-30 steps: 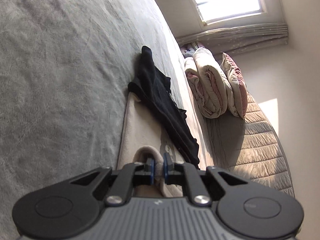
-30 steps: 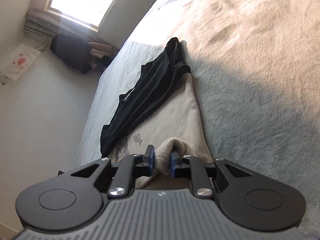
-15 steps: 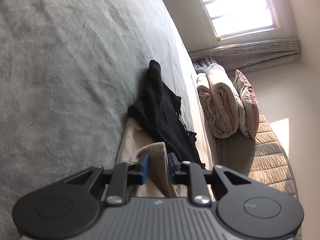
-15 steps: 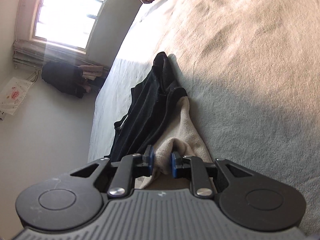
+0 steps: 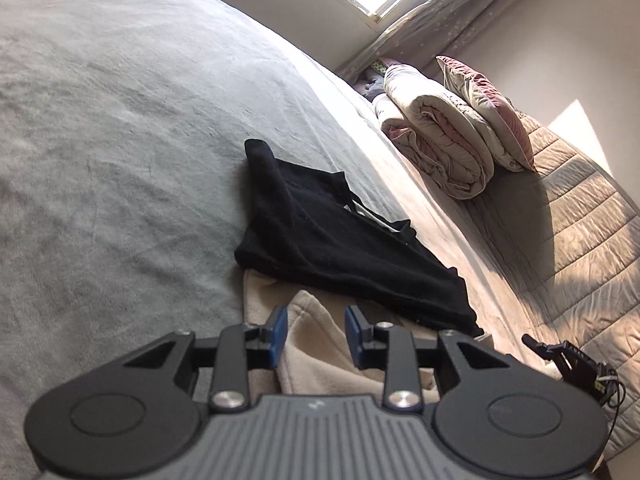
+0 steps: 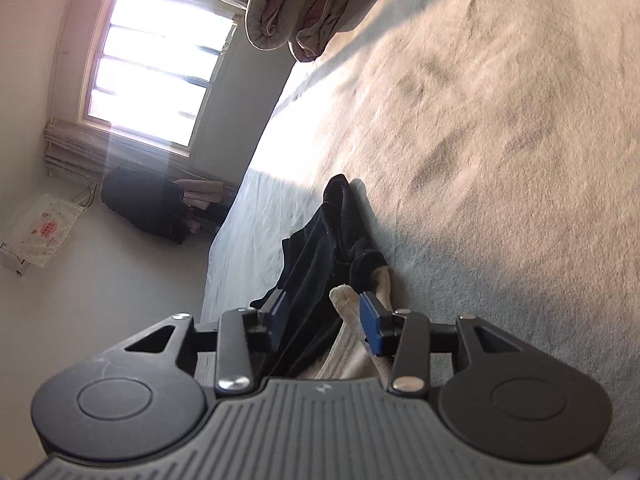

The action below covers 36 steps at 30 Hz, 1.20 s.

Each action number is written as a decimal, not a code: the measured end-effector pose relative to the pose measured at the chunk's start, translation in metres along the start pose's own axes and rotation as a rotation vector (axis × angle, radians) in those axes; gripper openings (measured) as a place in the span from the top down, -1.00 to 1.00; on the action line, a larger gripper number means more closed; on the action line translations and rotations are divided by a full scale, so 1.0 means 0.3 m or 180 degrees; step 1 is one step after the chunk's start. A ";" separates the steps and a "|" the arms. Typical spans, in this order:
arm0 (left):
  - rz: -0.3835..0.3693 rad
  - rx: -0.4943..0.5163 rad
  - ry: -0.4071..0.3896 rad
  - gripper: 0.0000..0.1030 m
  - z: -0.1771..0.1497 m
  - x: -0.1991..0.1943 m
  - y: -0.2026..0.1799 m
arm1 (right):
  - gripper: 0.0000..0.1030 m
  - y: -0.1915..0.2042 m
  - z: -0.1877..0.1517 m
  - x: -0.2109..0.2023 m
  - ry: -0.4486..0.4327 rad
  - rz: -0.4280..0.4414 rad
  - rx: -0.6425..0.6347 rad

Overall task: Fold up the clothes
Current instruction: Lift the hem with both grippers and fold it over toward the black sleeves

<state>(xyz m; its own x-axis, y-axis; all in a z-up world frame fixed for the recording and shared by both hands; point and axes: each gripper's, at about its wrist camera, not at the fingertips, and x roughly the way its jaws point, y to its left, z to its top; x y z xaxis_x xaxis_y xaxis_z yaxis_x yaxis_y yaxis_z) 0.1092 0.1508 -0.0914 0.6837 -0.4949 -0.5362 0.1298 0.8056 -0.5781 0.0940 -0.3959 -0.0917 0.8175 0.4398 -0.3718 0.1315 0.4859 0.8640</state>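
A beige fleece garment [image 5: 316,344] lies folded over on the grey bed cover [image 5: 120,140]. A black garment [image 5: 332,240] lies crumpled on its far part. My left gripper [image 5: 316,336] is open, its blue pads either side of a raised beige fold without pressing it. In the right wrist view my right gripper [image 6: 324,320] is open too; a beige fold [image 6: 346,300] stands up between the pads, and the black garment [image 6: 320,252] lies just beyond and under the left pad.
A rolled quilt [image 5: 436,140] and a pink pillow [image 5: 488,112] lie on a quilted mattress [image 5: 580,220] beyond the bed cover. A window [image 6: 152,76] and dark clothes on a rack [image 6: 148,204] stand at the far wall.
Both grippers carried the beige edge forward toward the black garment, then opened and let go of it. The beige garment now lies doubled over.
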 end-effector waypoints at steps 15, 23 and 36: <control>0.0403 0.0877 0.0062 0.44 -0.020 0.068 -0.080 | 0.14 0.134 -0.187 0.172 -0.0018 -0.0985 -0.2271; 0.0436 0.0871 0.0019 0.46 -0.020 0.087 -0.090 | 0.15 0.126 -0.200 0.171 -0.0163 -0.1101 -0.2375; 0.0550 0.0899 0.0031 0.76 -0.040 0.093 -0.125 | 0.61 0.153 -0.249 0.158 -0.0218 -0.1159 -0.2655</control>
<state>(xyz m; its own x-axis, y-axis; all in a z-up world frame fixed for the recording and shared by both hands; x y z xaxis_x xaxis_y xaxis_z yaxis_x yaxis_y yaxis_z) 0.1147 0.1030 -0.0922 0.7064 -0.3451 -0.6180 0.2075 0.9357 -0.2853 0.0970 -0.2965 -0.0949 0.8399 0.1195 -0.5294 -0.0384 0.9861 0.1617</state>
